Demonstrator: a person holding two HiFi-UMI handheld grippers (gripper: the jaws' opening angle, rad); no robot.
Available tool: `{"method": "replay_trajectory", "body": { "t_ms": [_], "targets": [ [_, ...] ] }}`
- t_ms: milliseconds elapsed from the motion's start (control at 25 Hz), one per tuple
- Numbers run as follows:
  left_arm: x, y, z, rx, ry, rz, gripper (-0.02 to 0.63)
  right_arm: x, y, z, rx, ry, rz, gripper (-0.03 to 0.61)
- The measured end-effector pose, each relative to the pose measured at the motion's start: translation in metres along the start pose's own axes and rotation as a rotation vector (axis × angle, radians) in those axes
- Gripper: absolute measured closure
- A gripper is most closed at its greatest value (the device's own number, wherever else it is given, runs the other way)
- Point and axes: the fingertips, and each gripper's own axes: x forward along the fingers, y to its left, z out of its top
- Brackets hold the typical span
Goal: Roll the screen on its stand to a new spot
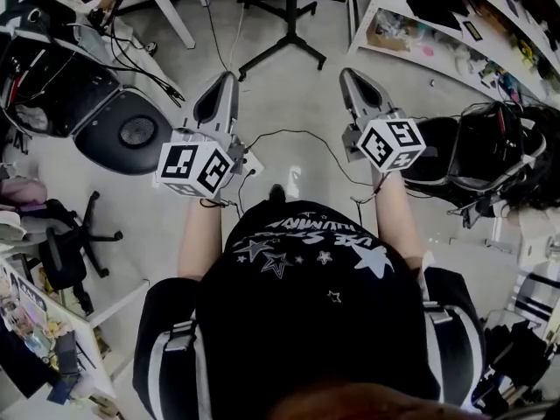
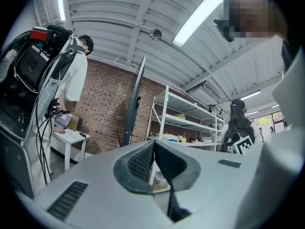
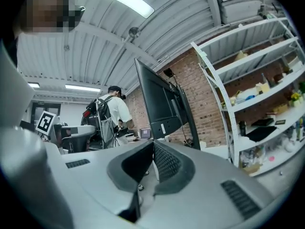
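2 grippers point ahead, the left gripper (image 1: pixel 225 79) and the right gripper (image 1: pixel 350 75). Both have jaws pressed together with nothing inside. The screen (image 3: pixel 159 104) on its stand (image 1: pixel 293 33) is ahead, not touched.

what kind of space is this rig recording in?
Probably a lab or workshop rather than a home or office. Open white metal shelves loaded with boxes and parts line a bare brick wall, and loose cables trail across a plain hard floor between pieces of equipment.
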Motion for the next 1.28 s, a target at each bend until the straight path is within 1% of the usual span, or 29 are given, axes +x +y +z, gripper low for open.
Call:
{"method": "replay_trajectory", "body": {
  "t_ms": [200,360,480,640,760,960,1160,1200,1280],
  "targets": [
    [0.03,0.043,-0.002,-0.008,0.021,-0.011,0.603,0.05,-0.005,-0.002,-0.062,0.032,-0.032,0.572],
    [0.05,0.059,-0.003,0.009,0.027,-0.042,0.603,0.07,-0.005,-0.007,-0.021,0.035,-0.032,0.572],
    [0.061,0.064,-0.003,0.025,0.026,-0.056,0.603,0.075,-0.007,-0.019,-0.015,0.065,-0.043,0.572],
    [0.091,0.079,0.0,0.004,-0.007,-0.018,0.603,0.093,-0.036,-0.022,0.018,0.074,-0.062,0.572],
    [0.105,0.085,0.007,0.009,-0.027,-0.003,0.601,0.107,-0.047,-0.022,0.037,0.065,-0.049,0.572],
    [0.134,0.085,0.015,0.041,-0.013,-0.034,0.6,0.142,-0.061,-0.012,0.053,0.049,-0.011,0.572],
    [0.17,0.097,0.026,0.058,-0.036,-0.01,0.597,0.178,-0.088,0.005,0.063,0.015,0.018,0.572],
    [0.175,0.098,0.028,0.059,-0.04,-0.008,0.589,0.182,-0.093,0.007,0.061,0.014,0.025,0.572],
    [0.185,0.098,0.03,0.065,-0.044,-0.013,0.518,0.189,-0.105,0.01,0.059,0.015,0.032,0.572]
  ]
}}
